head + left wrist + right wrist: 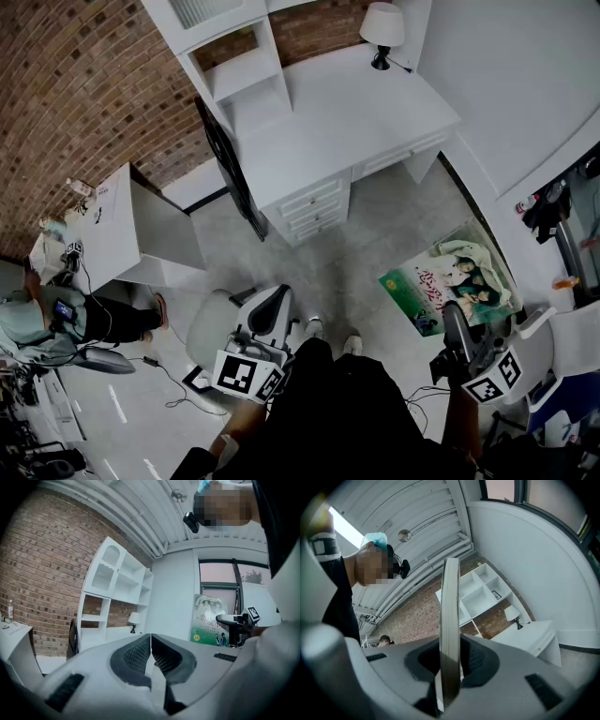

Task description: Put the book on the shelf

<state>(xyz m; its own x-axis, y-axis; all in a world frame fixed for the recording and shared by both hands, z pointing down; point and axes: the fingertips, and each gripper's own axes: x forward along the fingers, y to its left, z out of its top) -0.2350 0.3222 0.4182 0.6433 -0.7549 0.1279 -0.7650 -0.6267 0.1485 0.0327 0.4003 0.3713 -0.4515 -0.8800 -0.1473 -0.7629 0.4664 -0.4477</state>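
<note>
Head view
Left gripper (274,302): was held in front of the person's body, with its marker cube toward the camera.
Right gripper (453,319): was held at the person's right side, well apart from the left gripper.
Book (450,281): projected forward from the right gripper's jaws, green cover facing up.
Shelf (244,75): stood far ahead of both grippers, on the left end of a white desk (347,122).
Lamp (382,28): stood on the desk's far right corner.

Left gripper view
Left gripper jaws: pads were together, with nothing between them.
Book: appeared ahead and to the right of the jaws, cover facing this gripper, held in the right gripper.
Shelf: stood ahead and to the left of the jaws, well apart from them.

Right gripper view
Right gripper jaws: were clamped on the book, one pad against each cover.
Book: was seen edge-on between the pads and extended forward past the jaw tips.
Shelf: stood beyond the book, to its right, well apart from the jaws.
</note>
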